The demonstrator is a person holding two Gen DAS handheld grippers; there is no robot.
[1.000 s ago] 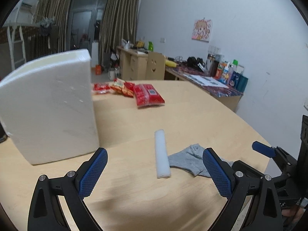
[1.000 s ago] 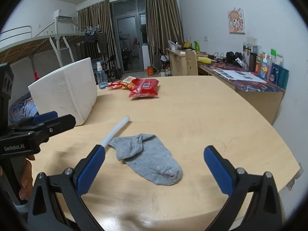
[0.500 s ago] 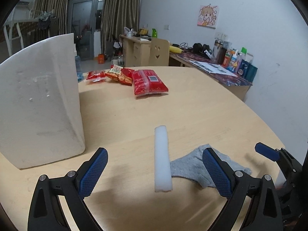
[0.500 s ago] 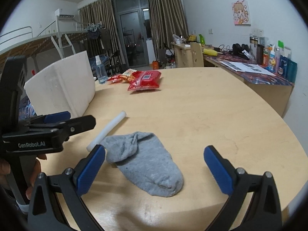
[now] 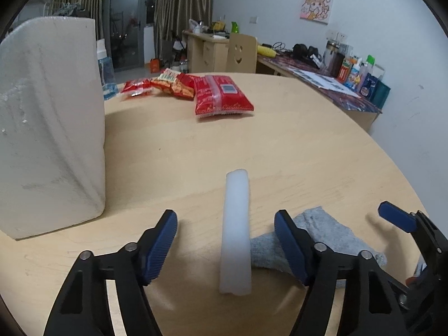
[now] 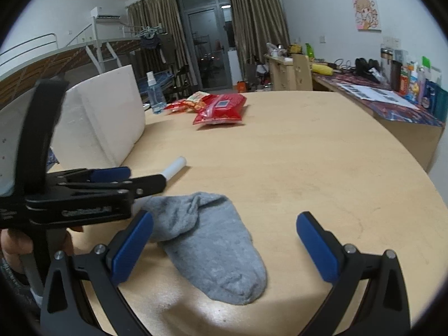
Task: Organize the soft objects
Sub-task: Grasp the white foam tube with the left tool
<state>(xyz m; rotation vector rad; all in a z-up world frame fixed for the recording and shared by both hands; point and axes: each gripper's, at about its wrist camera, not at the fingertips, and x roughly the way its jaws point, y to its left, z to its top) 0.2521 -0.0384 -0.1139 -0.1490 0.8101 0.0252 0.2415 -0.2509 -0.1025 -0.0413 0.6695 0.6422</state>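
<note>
We see the white foam stick mostly hidden behind the left gripper. The grey sock is partly covered by a finger. White foam block: cut off at the frame's left edge.

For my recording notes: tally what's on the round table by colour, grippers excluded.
White: 2, foam block and foam stick.
Grey: 1, sock.
Red: 3, snack packets.
Clear: 1, spray bottle.
Total: 7

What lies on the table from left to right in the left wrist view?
Large white foam block → clear blue spray bottle → small red snack packets → large red snack bag → grey sock.
</note>
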